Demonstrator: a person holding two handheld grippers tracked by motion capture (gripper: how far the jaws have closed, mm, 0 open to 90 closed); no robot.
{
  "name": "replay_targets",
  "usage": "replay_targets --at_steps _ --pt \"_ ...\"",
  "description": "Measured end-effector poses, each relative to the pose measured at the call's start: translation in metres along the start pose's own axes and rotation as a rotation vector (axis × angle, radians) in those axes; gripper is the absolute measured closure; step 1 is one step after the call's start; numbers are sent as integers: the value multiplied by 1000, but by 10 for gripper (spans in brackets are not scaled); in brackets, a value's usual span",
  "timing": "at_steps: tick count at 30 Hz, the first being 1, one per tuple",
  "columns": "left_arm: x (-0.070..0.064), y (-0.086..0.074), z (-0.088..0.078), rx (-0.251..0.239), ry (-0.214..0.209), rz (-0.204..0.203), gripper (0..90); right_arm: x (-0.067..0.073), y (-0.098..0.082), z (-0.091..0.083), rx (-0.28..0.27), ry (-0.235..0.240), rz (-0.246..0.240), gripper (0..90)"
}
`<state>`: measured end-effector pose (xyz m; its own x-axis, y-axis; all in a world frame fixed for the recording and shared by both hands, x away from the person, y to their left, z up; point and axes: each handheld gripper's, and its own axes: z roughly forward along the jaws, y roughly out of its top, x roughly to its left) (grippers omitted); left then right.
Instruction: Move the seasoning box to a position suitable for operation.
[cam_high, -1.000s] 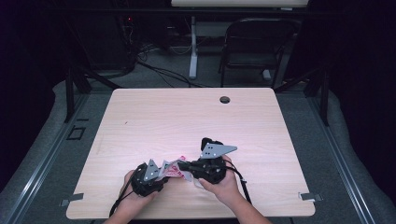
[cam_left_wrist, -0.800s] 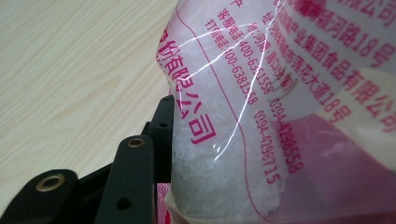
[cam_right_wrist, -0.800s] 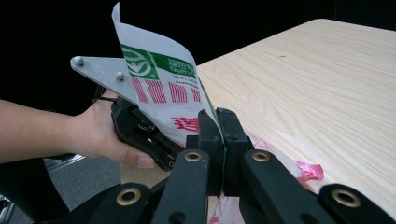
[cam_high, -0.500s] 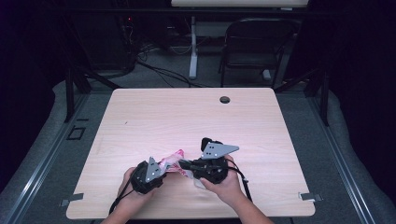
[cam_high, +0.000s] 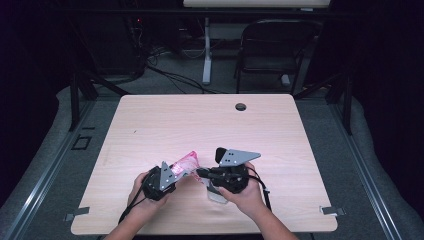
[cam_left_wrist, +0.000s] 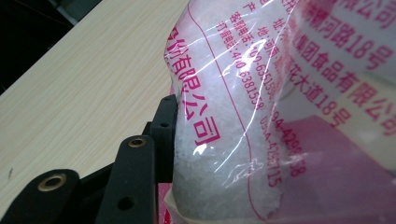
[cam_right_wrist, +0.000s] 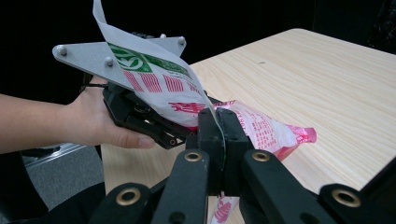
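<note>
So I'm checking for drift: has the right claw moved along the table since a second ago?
No. The right claw sits at the same spot below the table's round hole.

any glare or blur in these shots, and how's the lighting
High view: table evenly lit, surroundings dark, slightly soft. Left gripper view: white glare streaks on the clear bag, its right part blurred. Right gripper view: near jaws soft, background black, bag and left hand-held gripper fairly sharp.

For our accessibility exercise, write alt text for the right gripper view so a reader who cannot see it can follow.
The right tool has its black jaws shut on the edge of a plastic bag printed in pink and green. Beyond it a hand holds the left tool against the same bag, over a pale wooden table.
</note>
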<state>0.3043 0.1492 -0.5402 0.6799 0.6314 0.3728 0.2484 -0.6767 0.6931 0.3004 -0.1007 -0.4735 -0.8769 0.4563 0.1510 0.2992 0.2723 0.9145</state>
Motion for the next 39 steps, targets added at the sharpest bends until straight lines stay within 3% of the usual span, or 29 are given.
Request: replay_targets --at_steps 4,22,31,39 --pt "0 4 3 -17 14 2 607 -2 1 -2 -4 -8 7 900" --pt "1 25 23 -37 63 88 607 -17 -5 -17 -14 -67 13 900" --pt "1 24 29 -46 130 148 608 -20 -12 -15 2 -95 -10 900" --pt "-2 24 29 -51 143 180 609 -17 -19 -17 15 -108 -9 900"
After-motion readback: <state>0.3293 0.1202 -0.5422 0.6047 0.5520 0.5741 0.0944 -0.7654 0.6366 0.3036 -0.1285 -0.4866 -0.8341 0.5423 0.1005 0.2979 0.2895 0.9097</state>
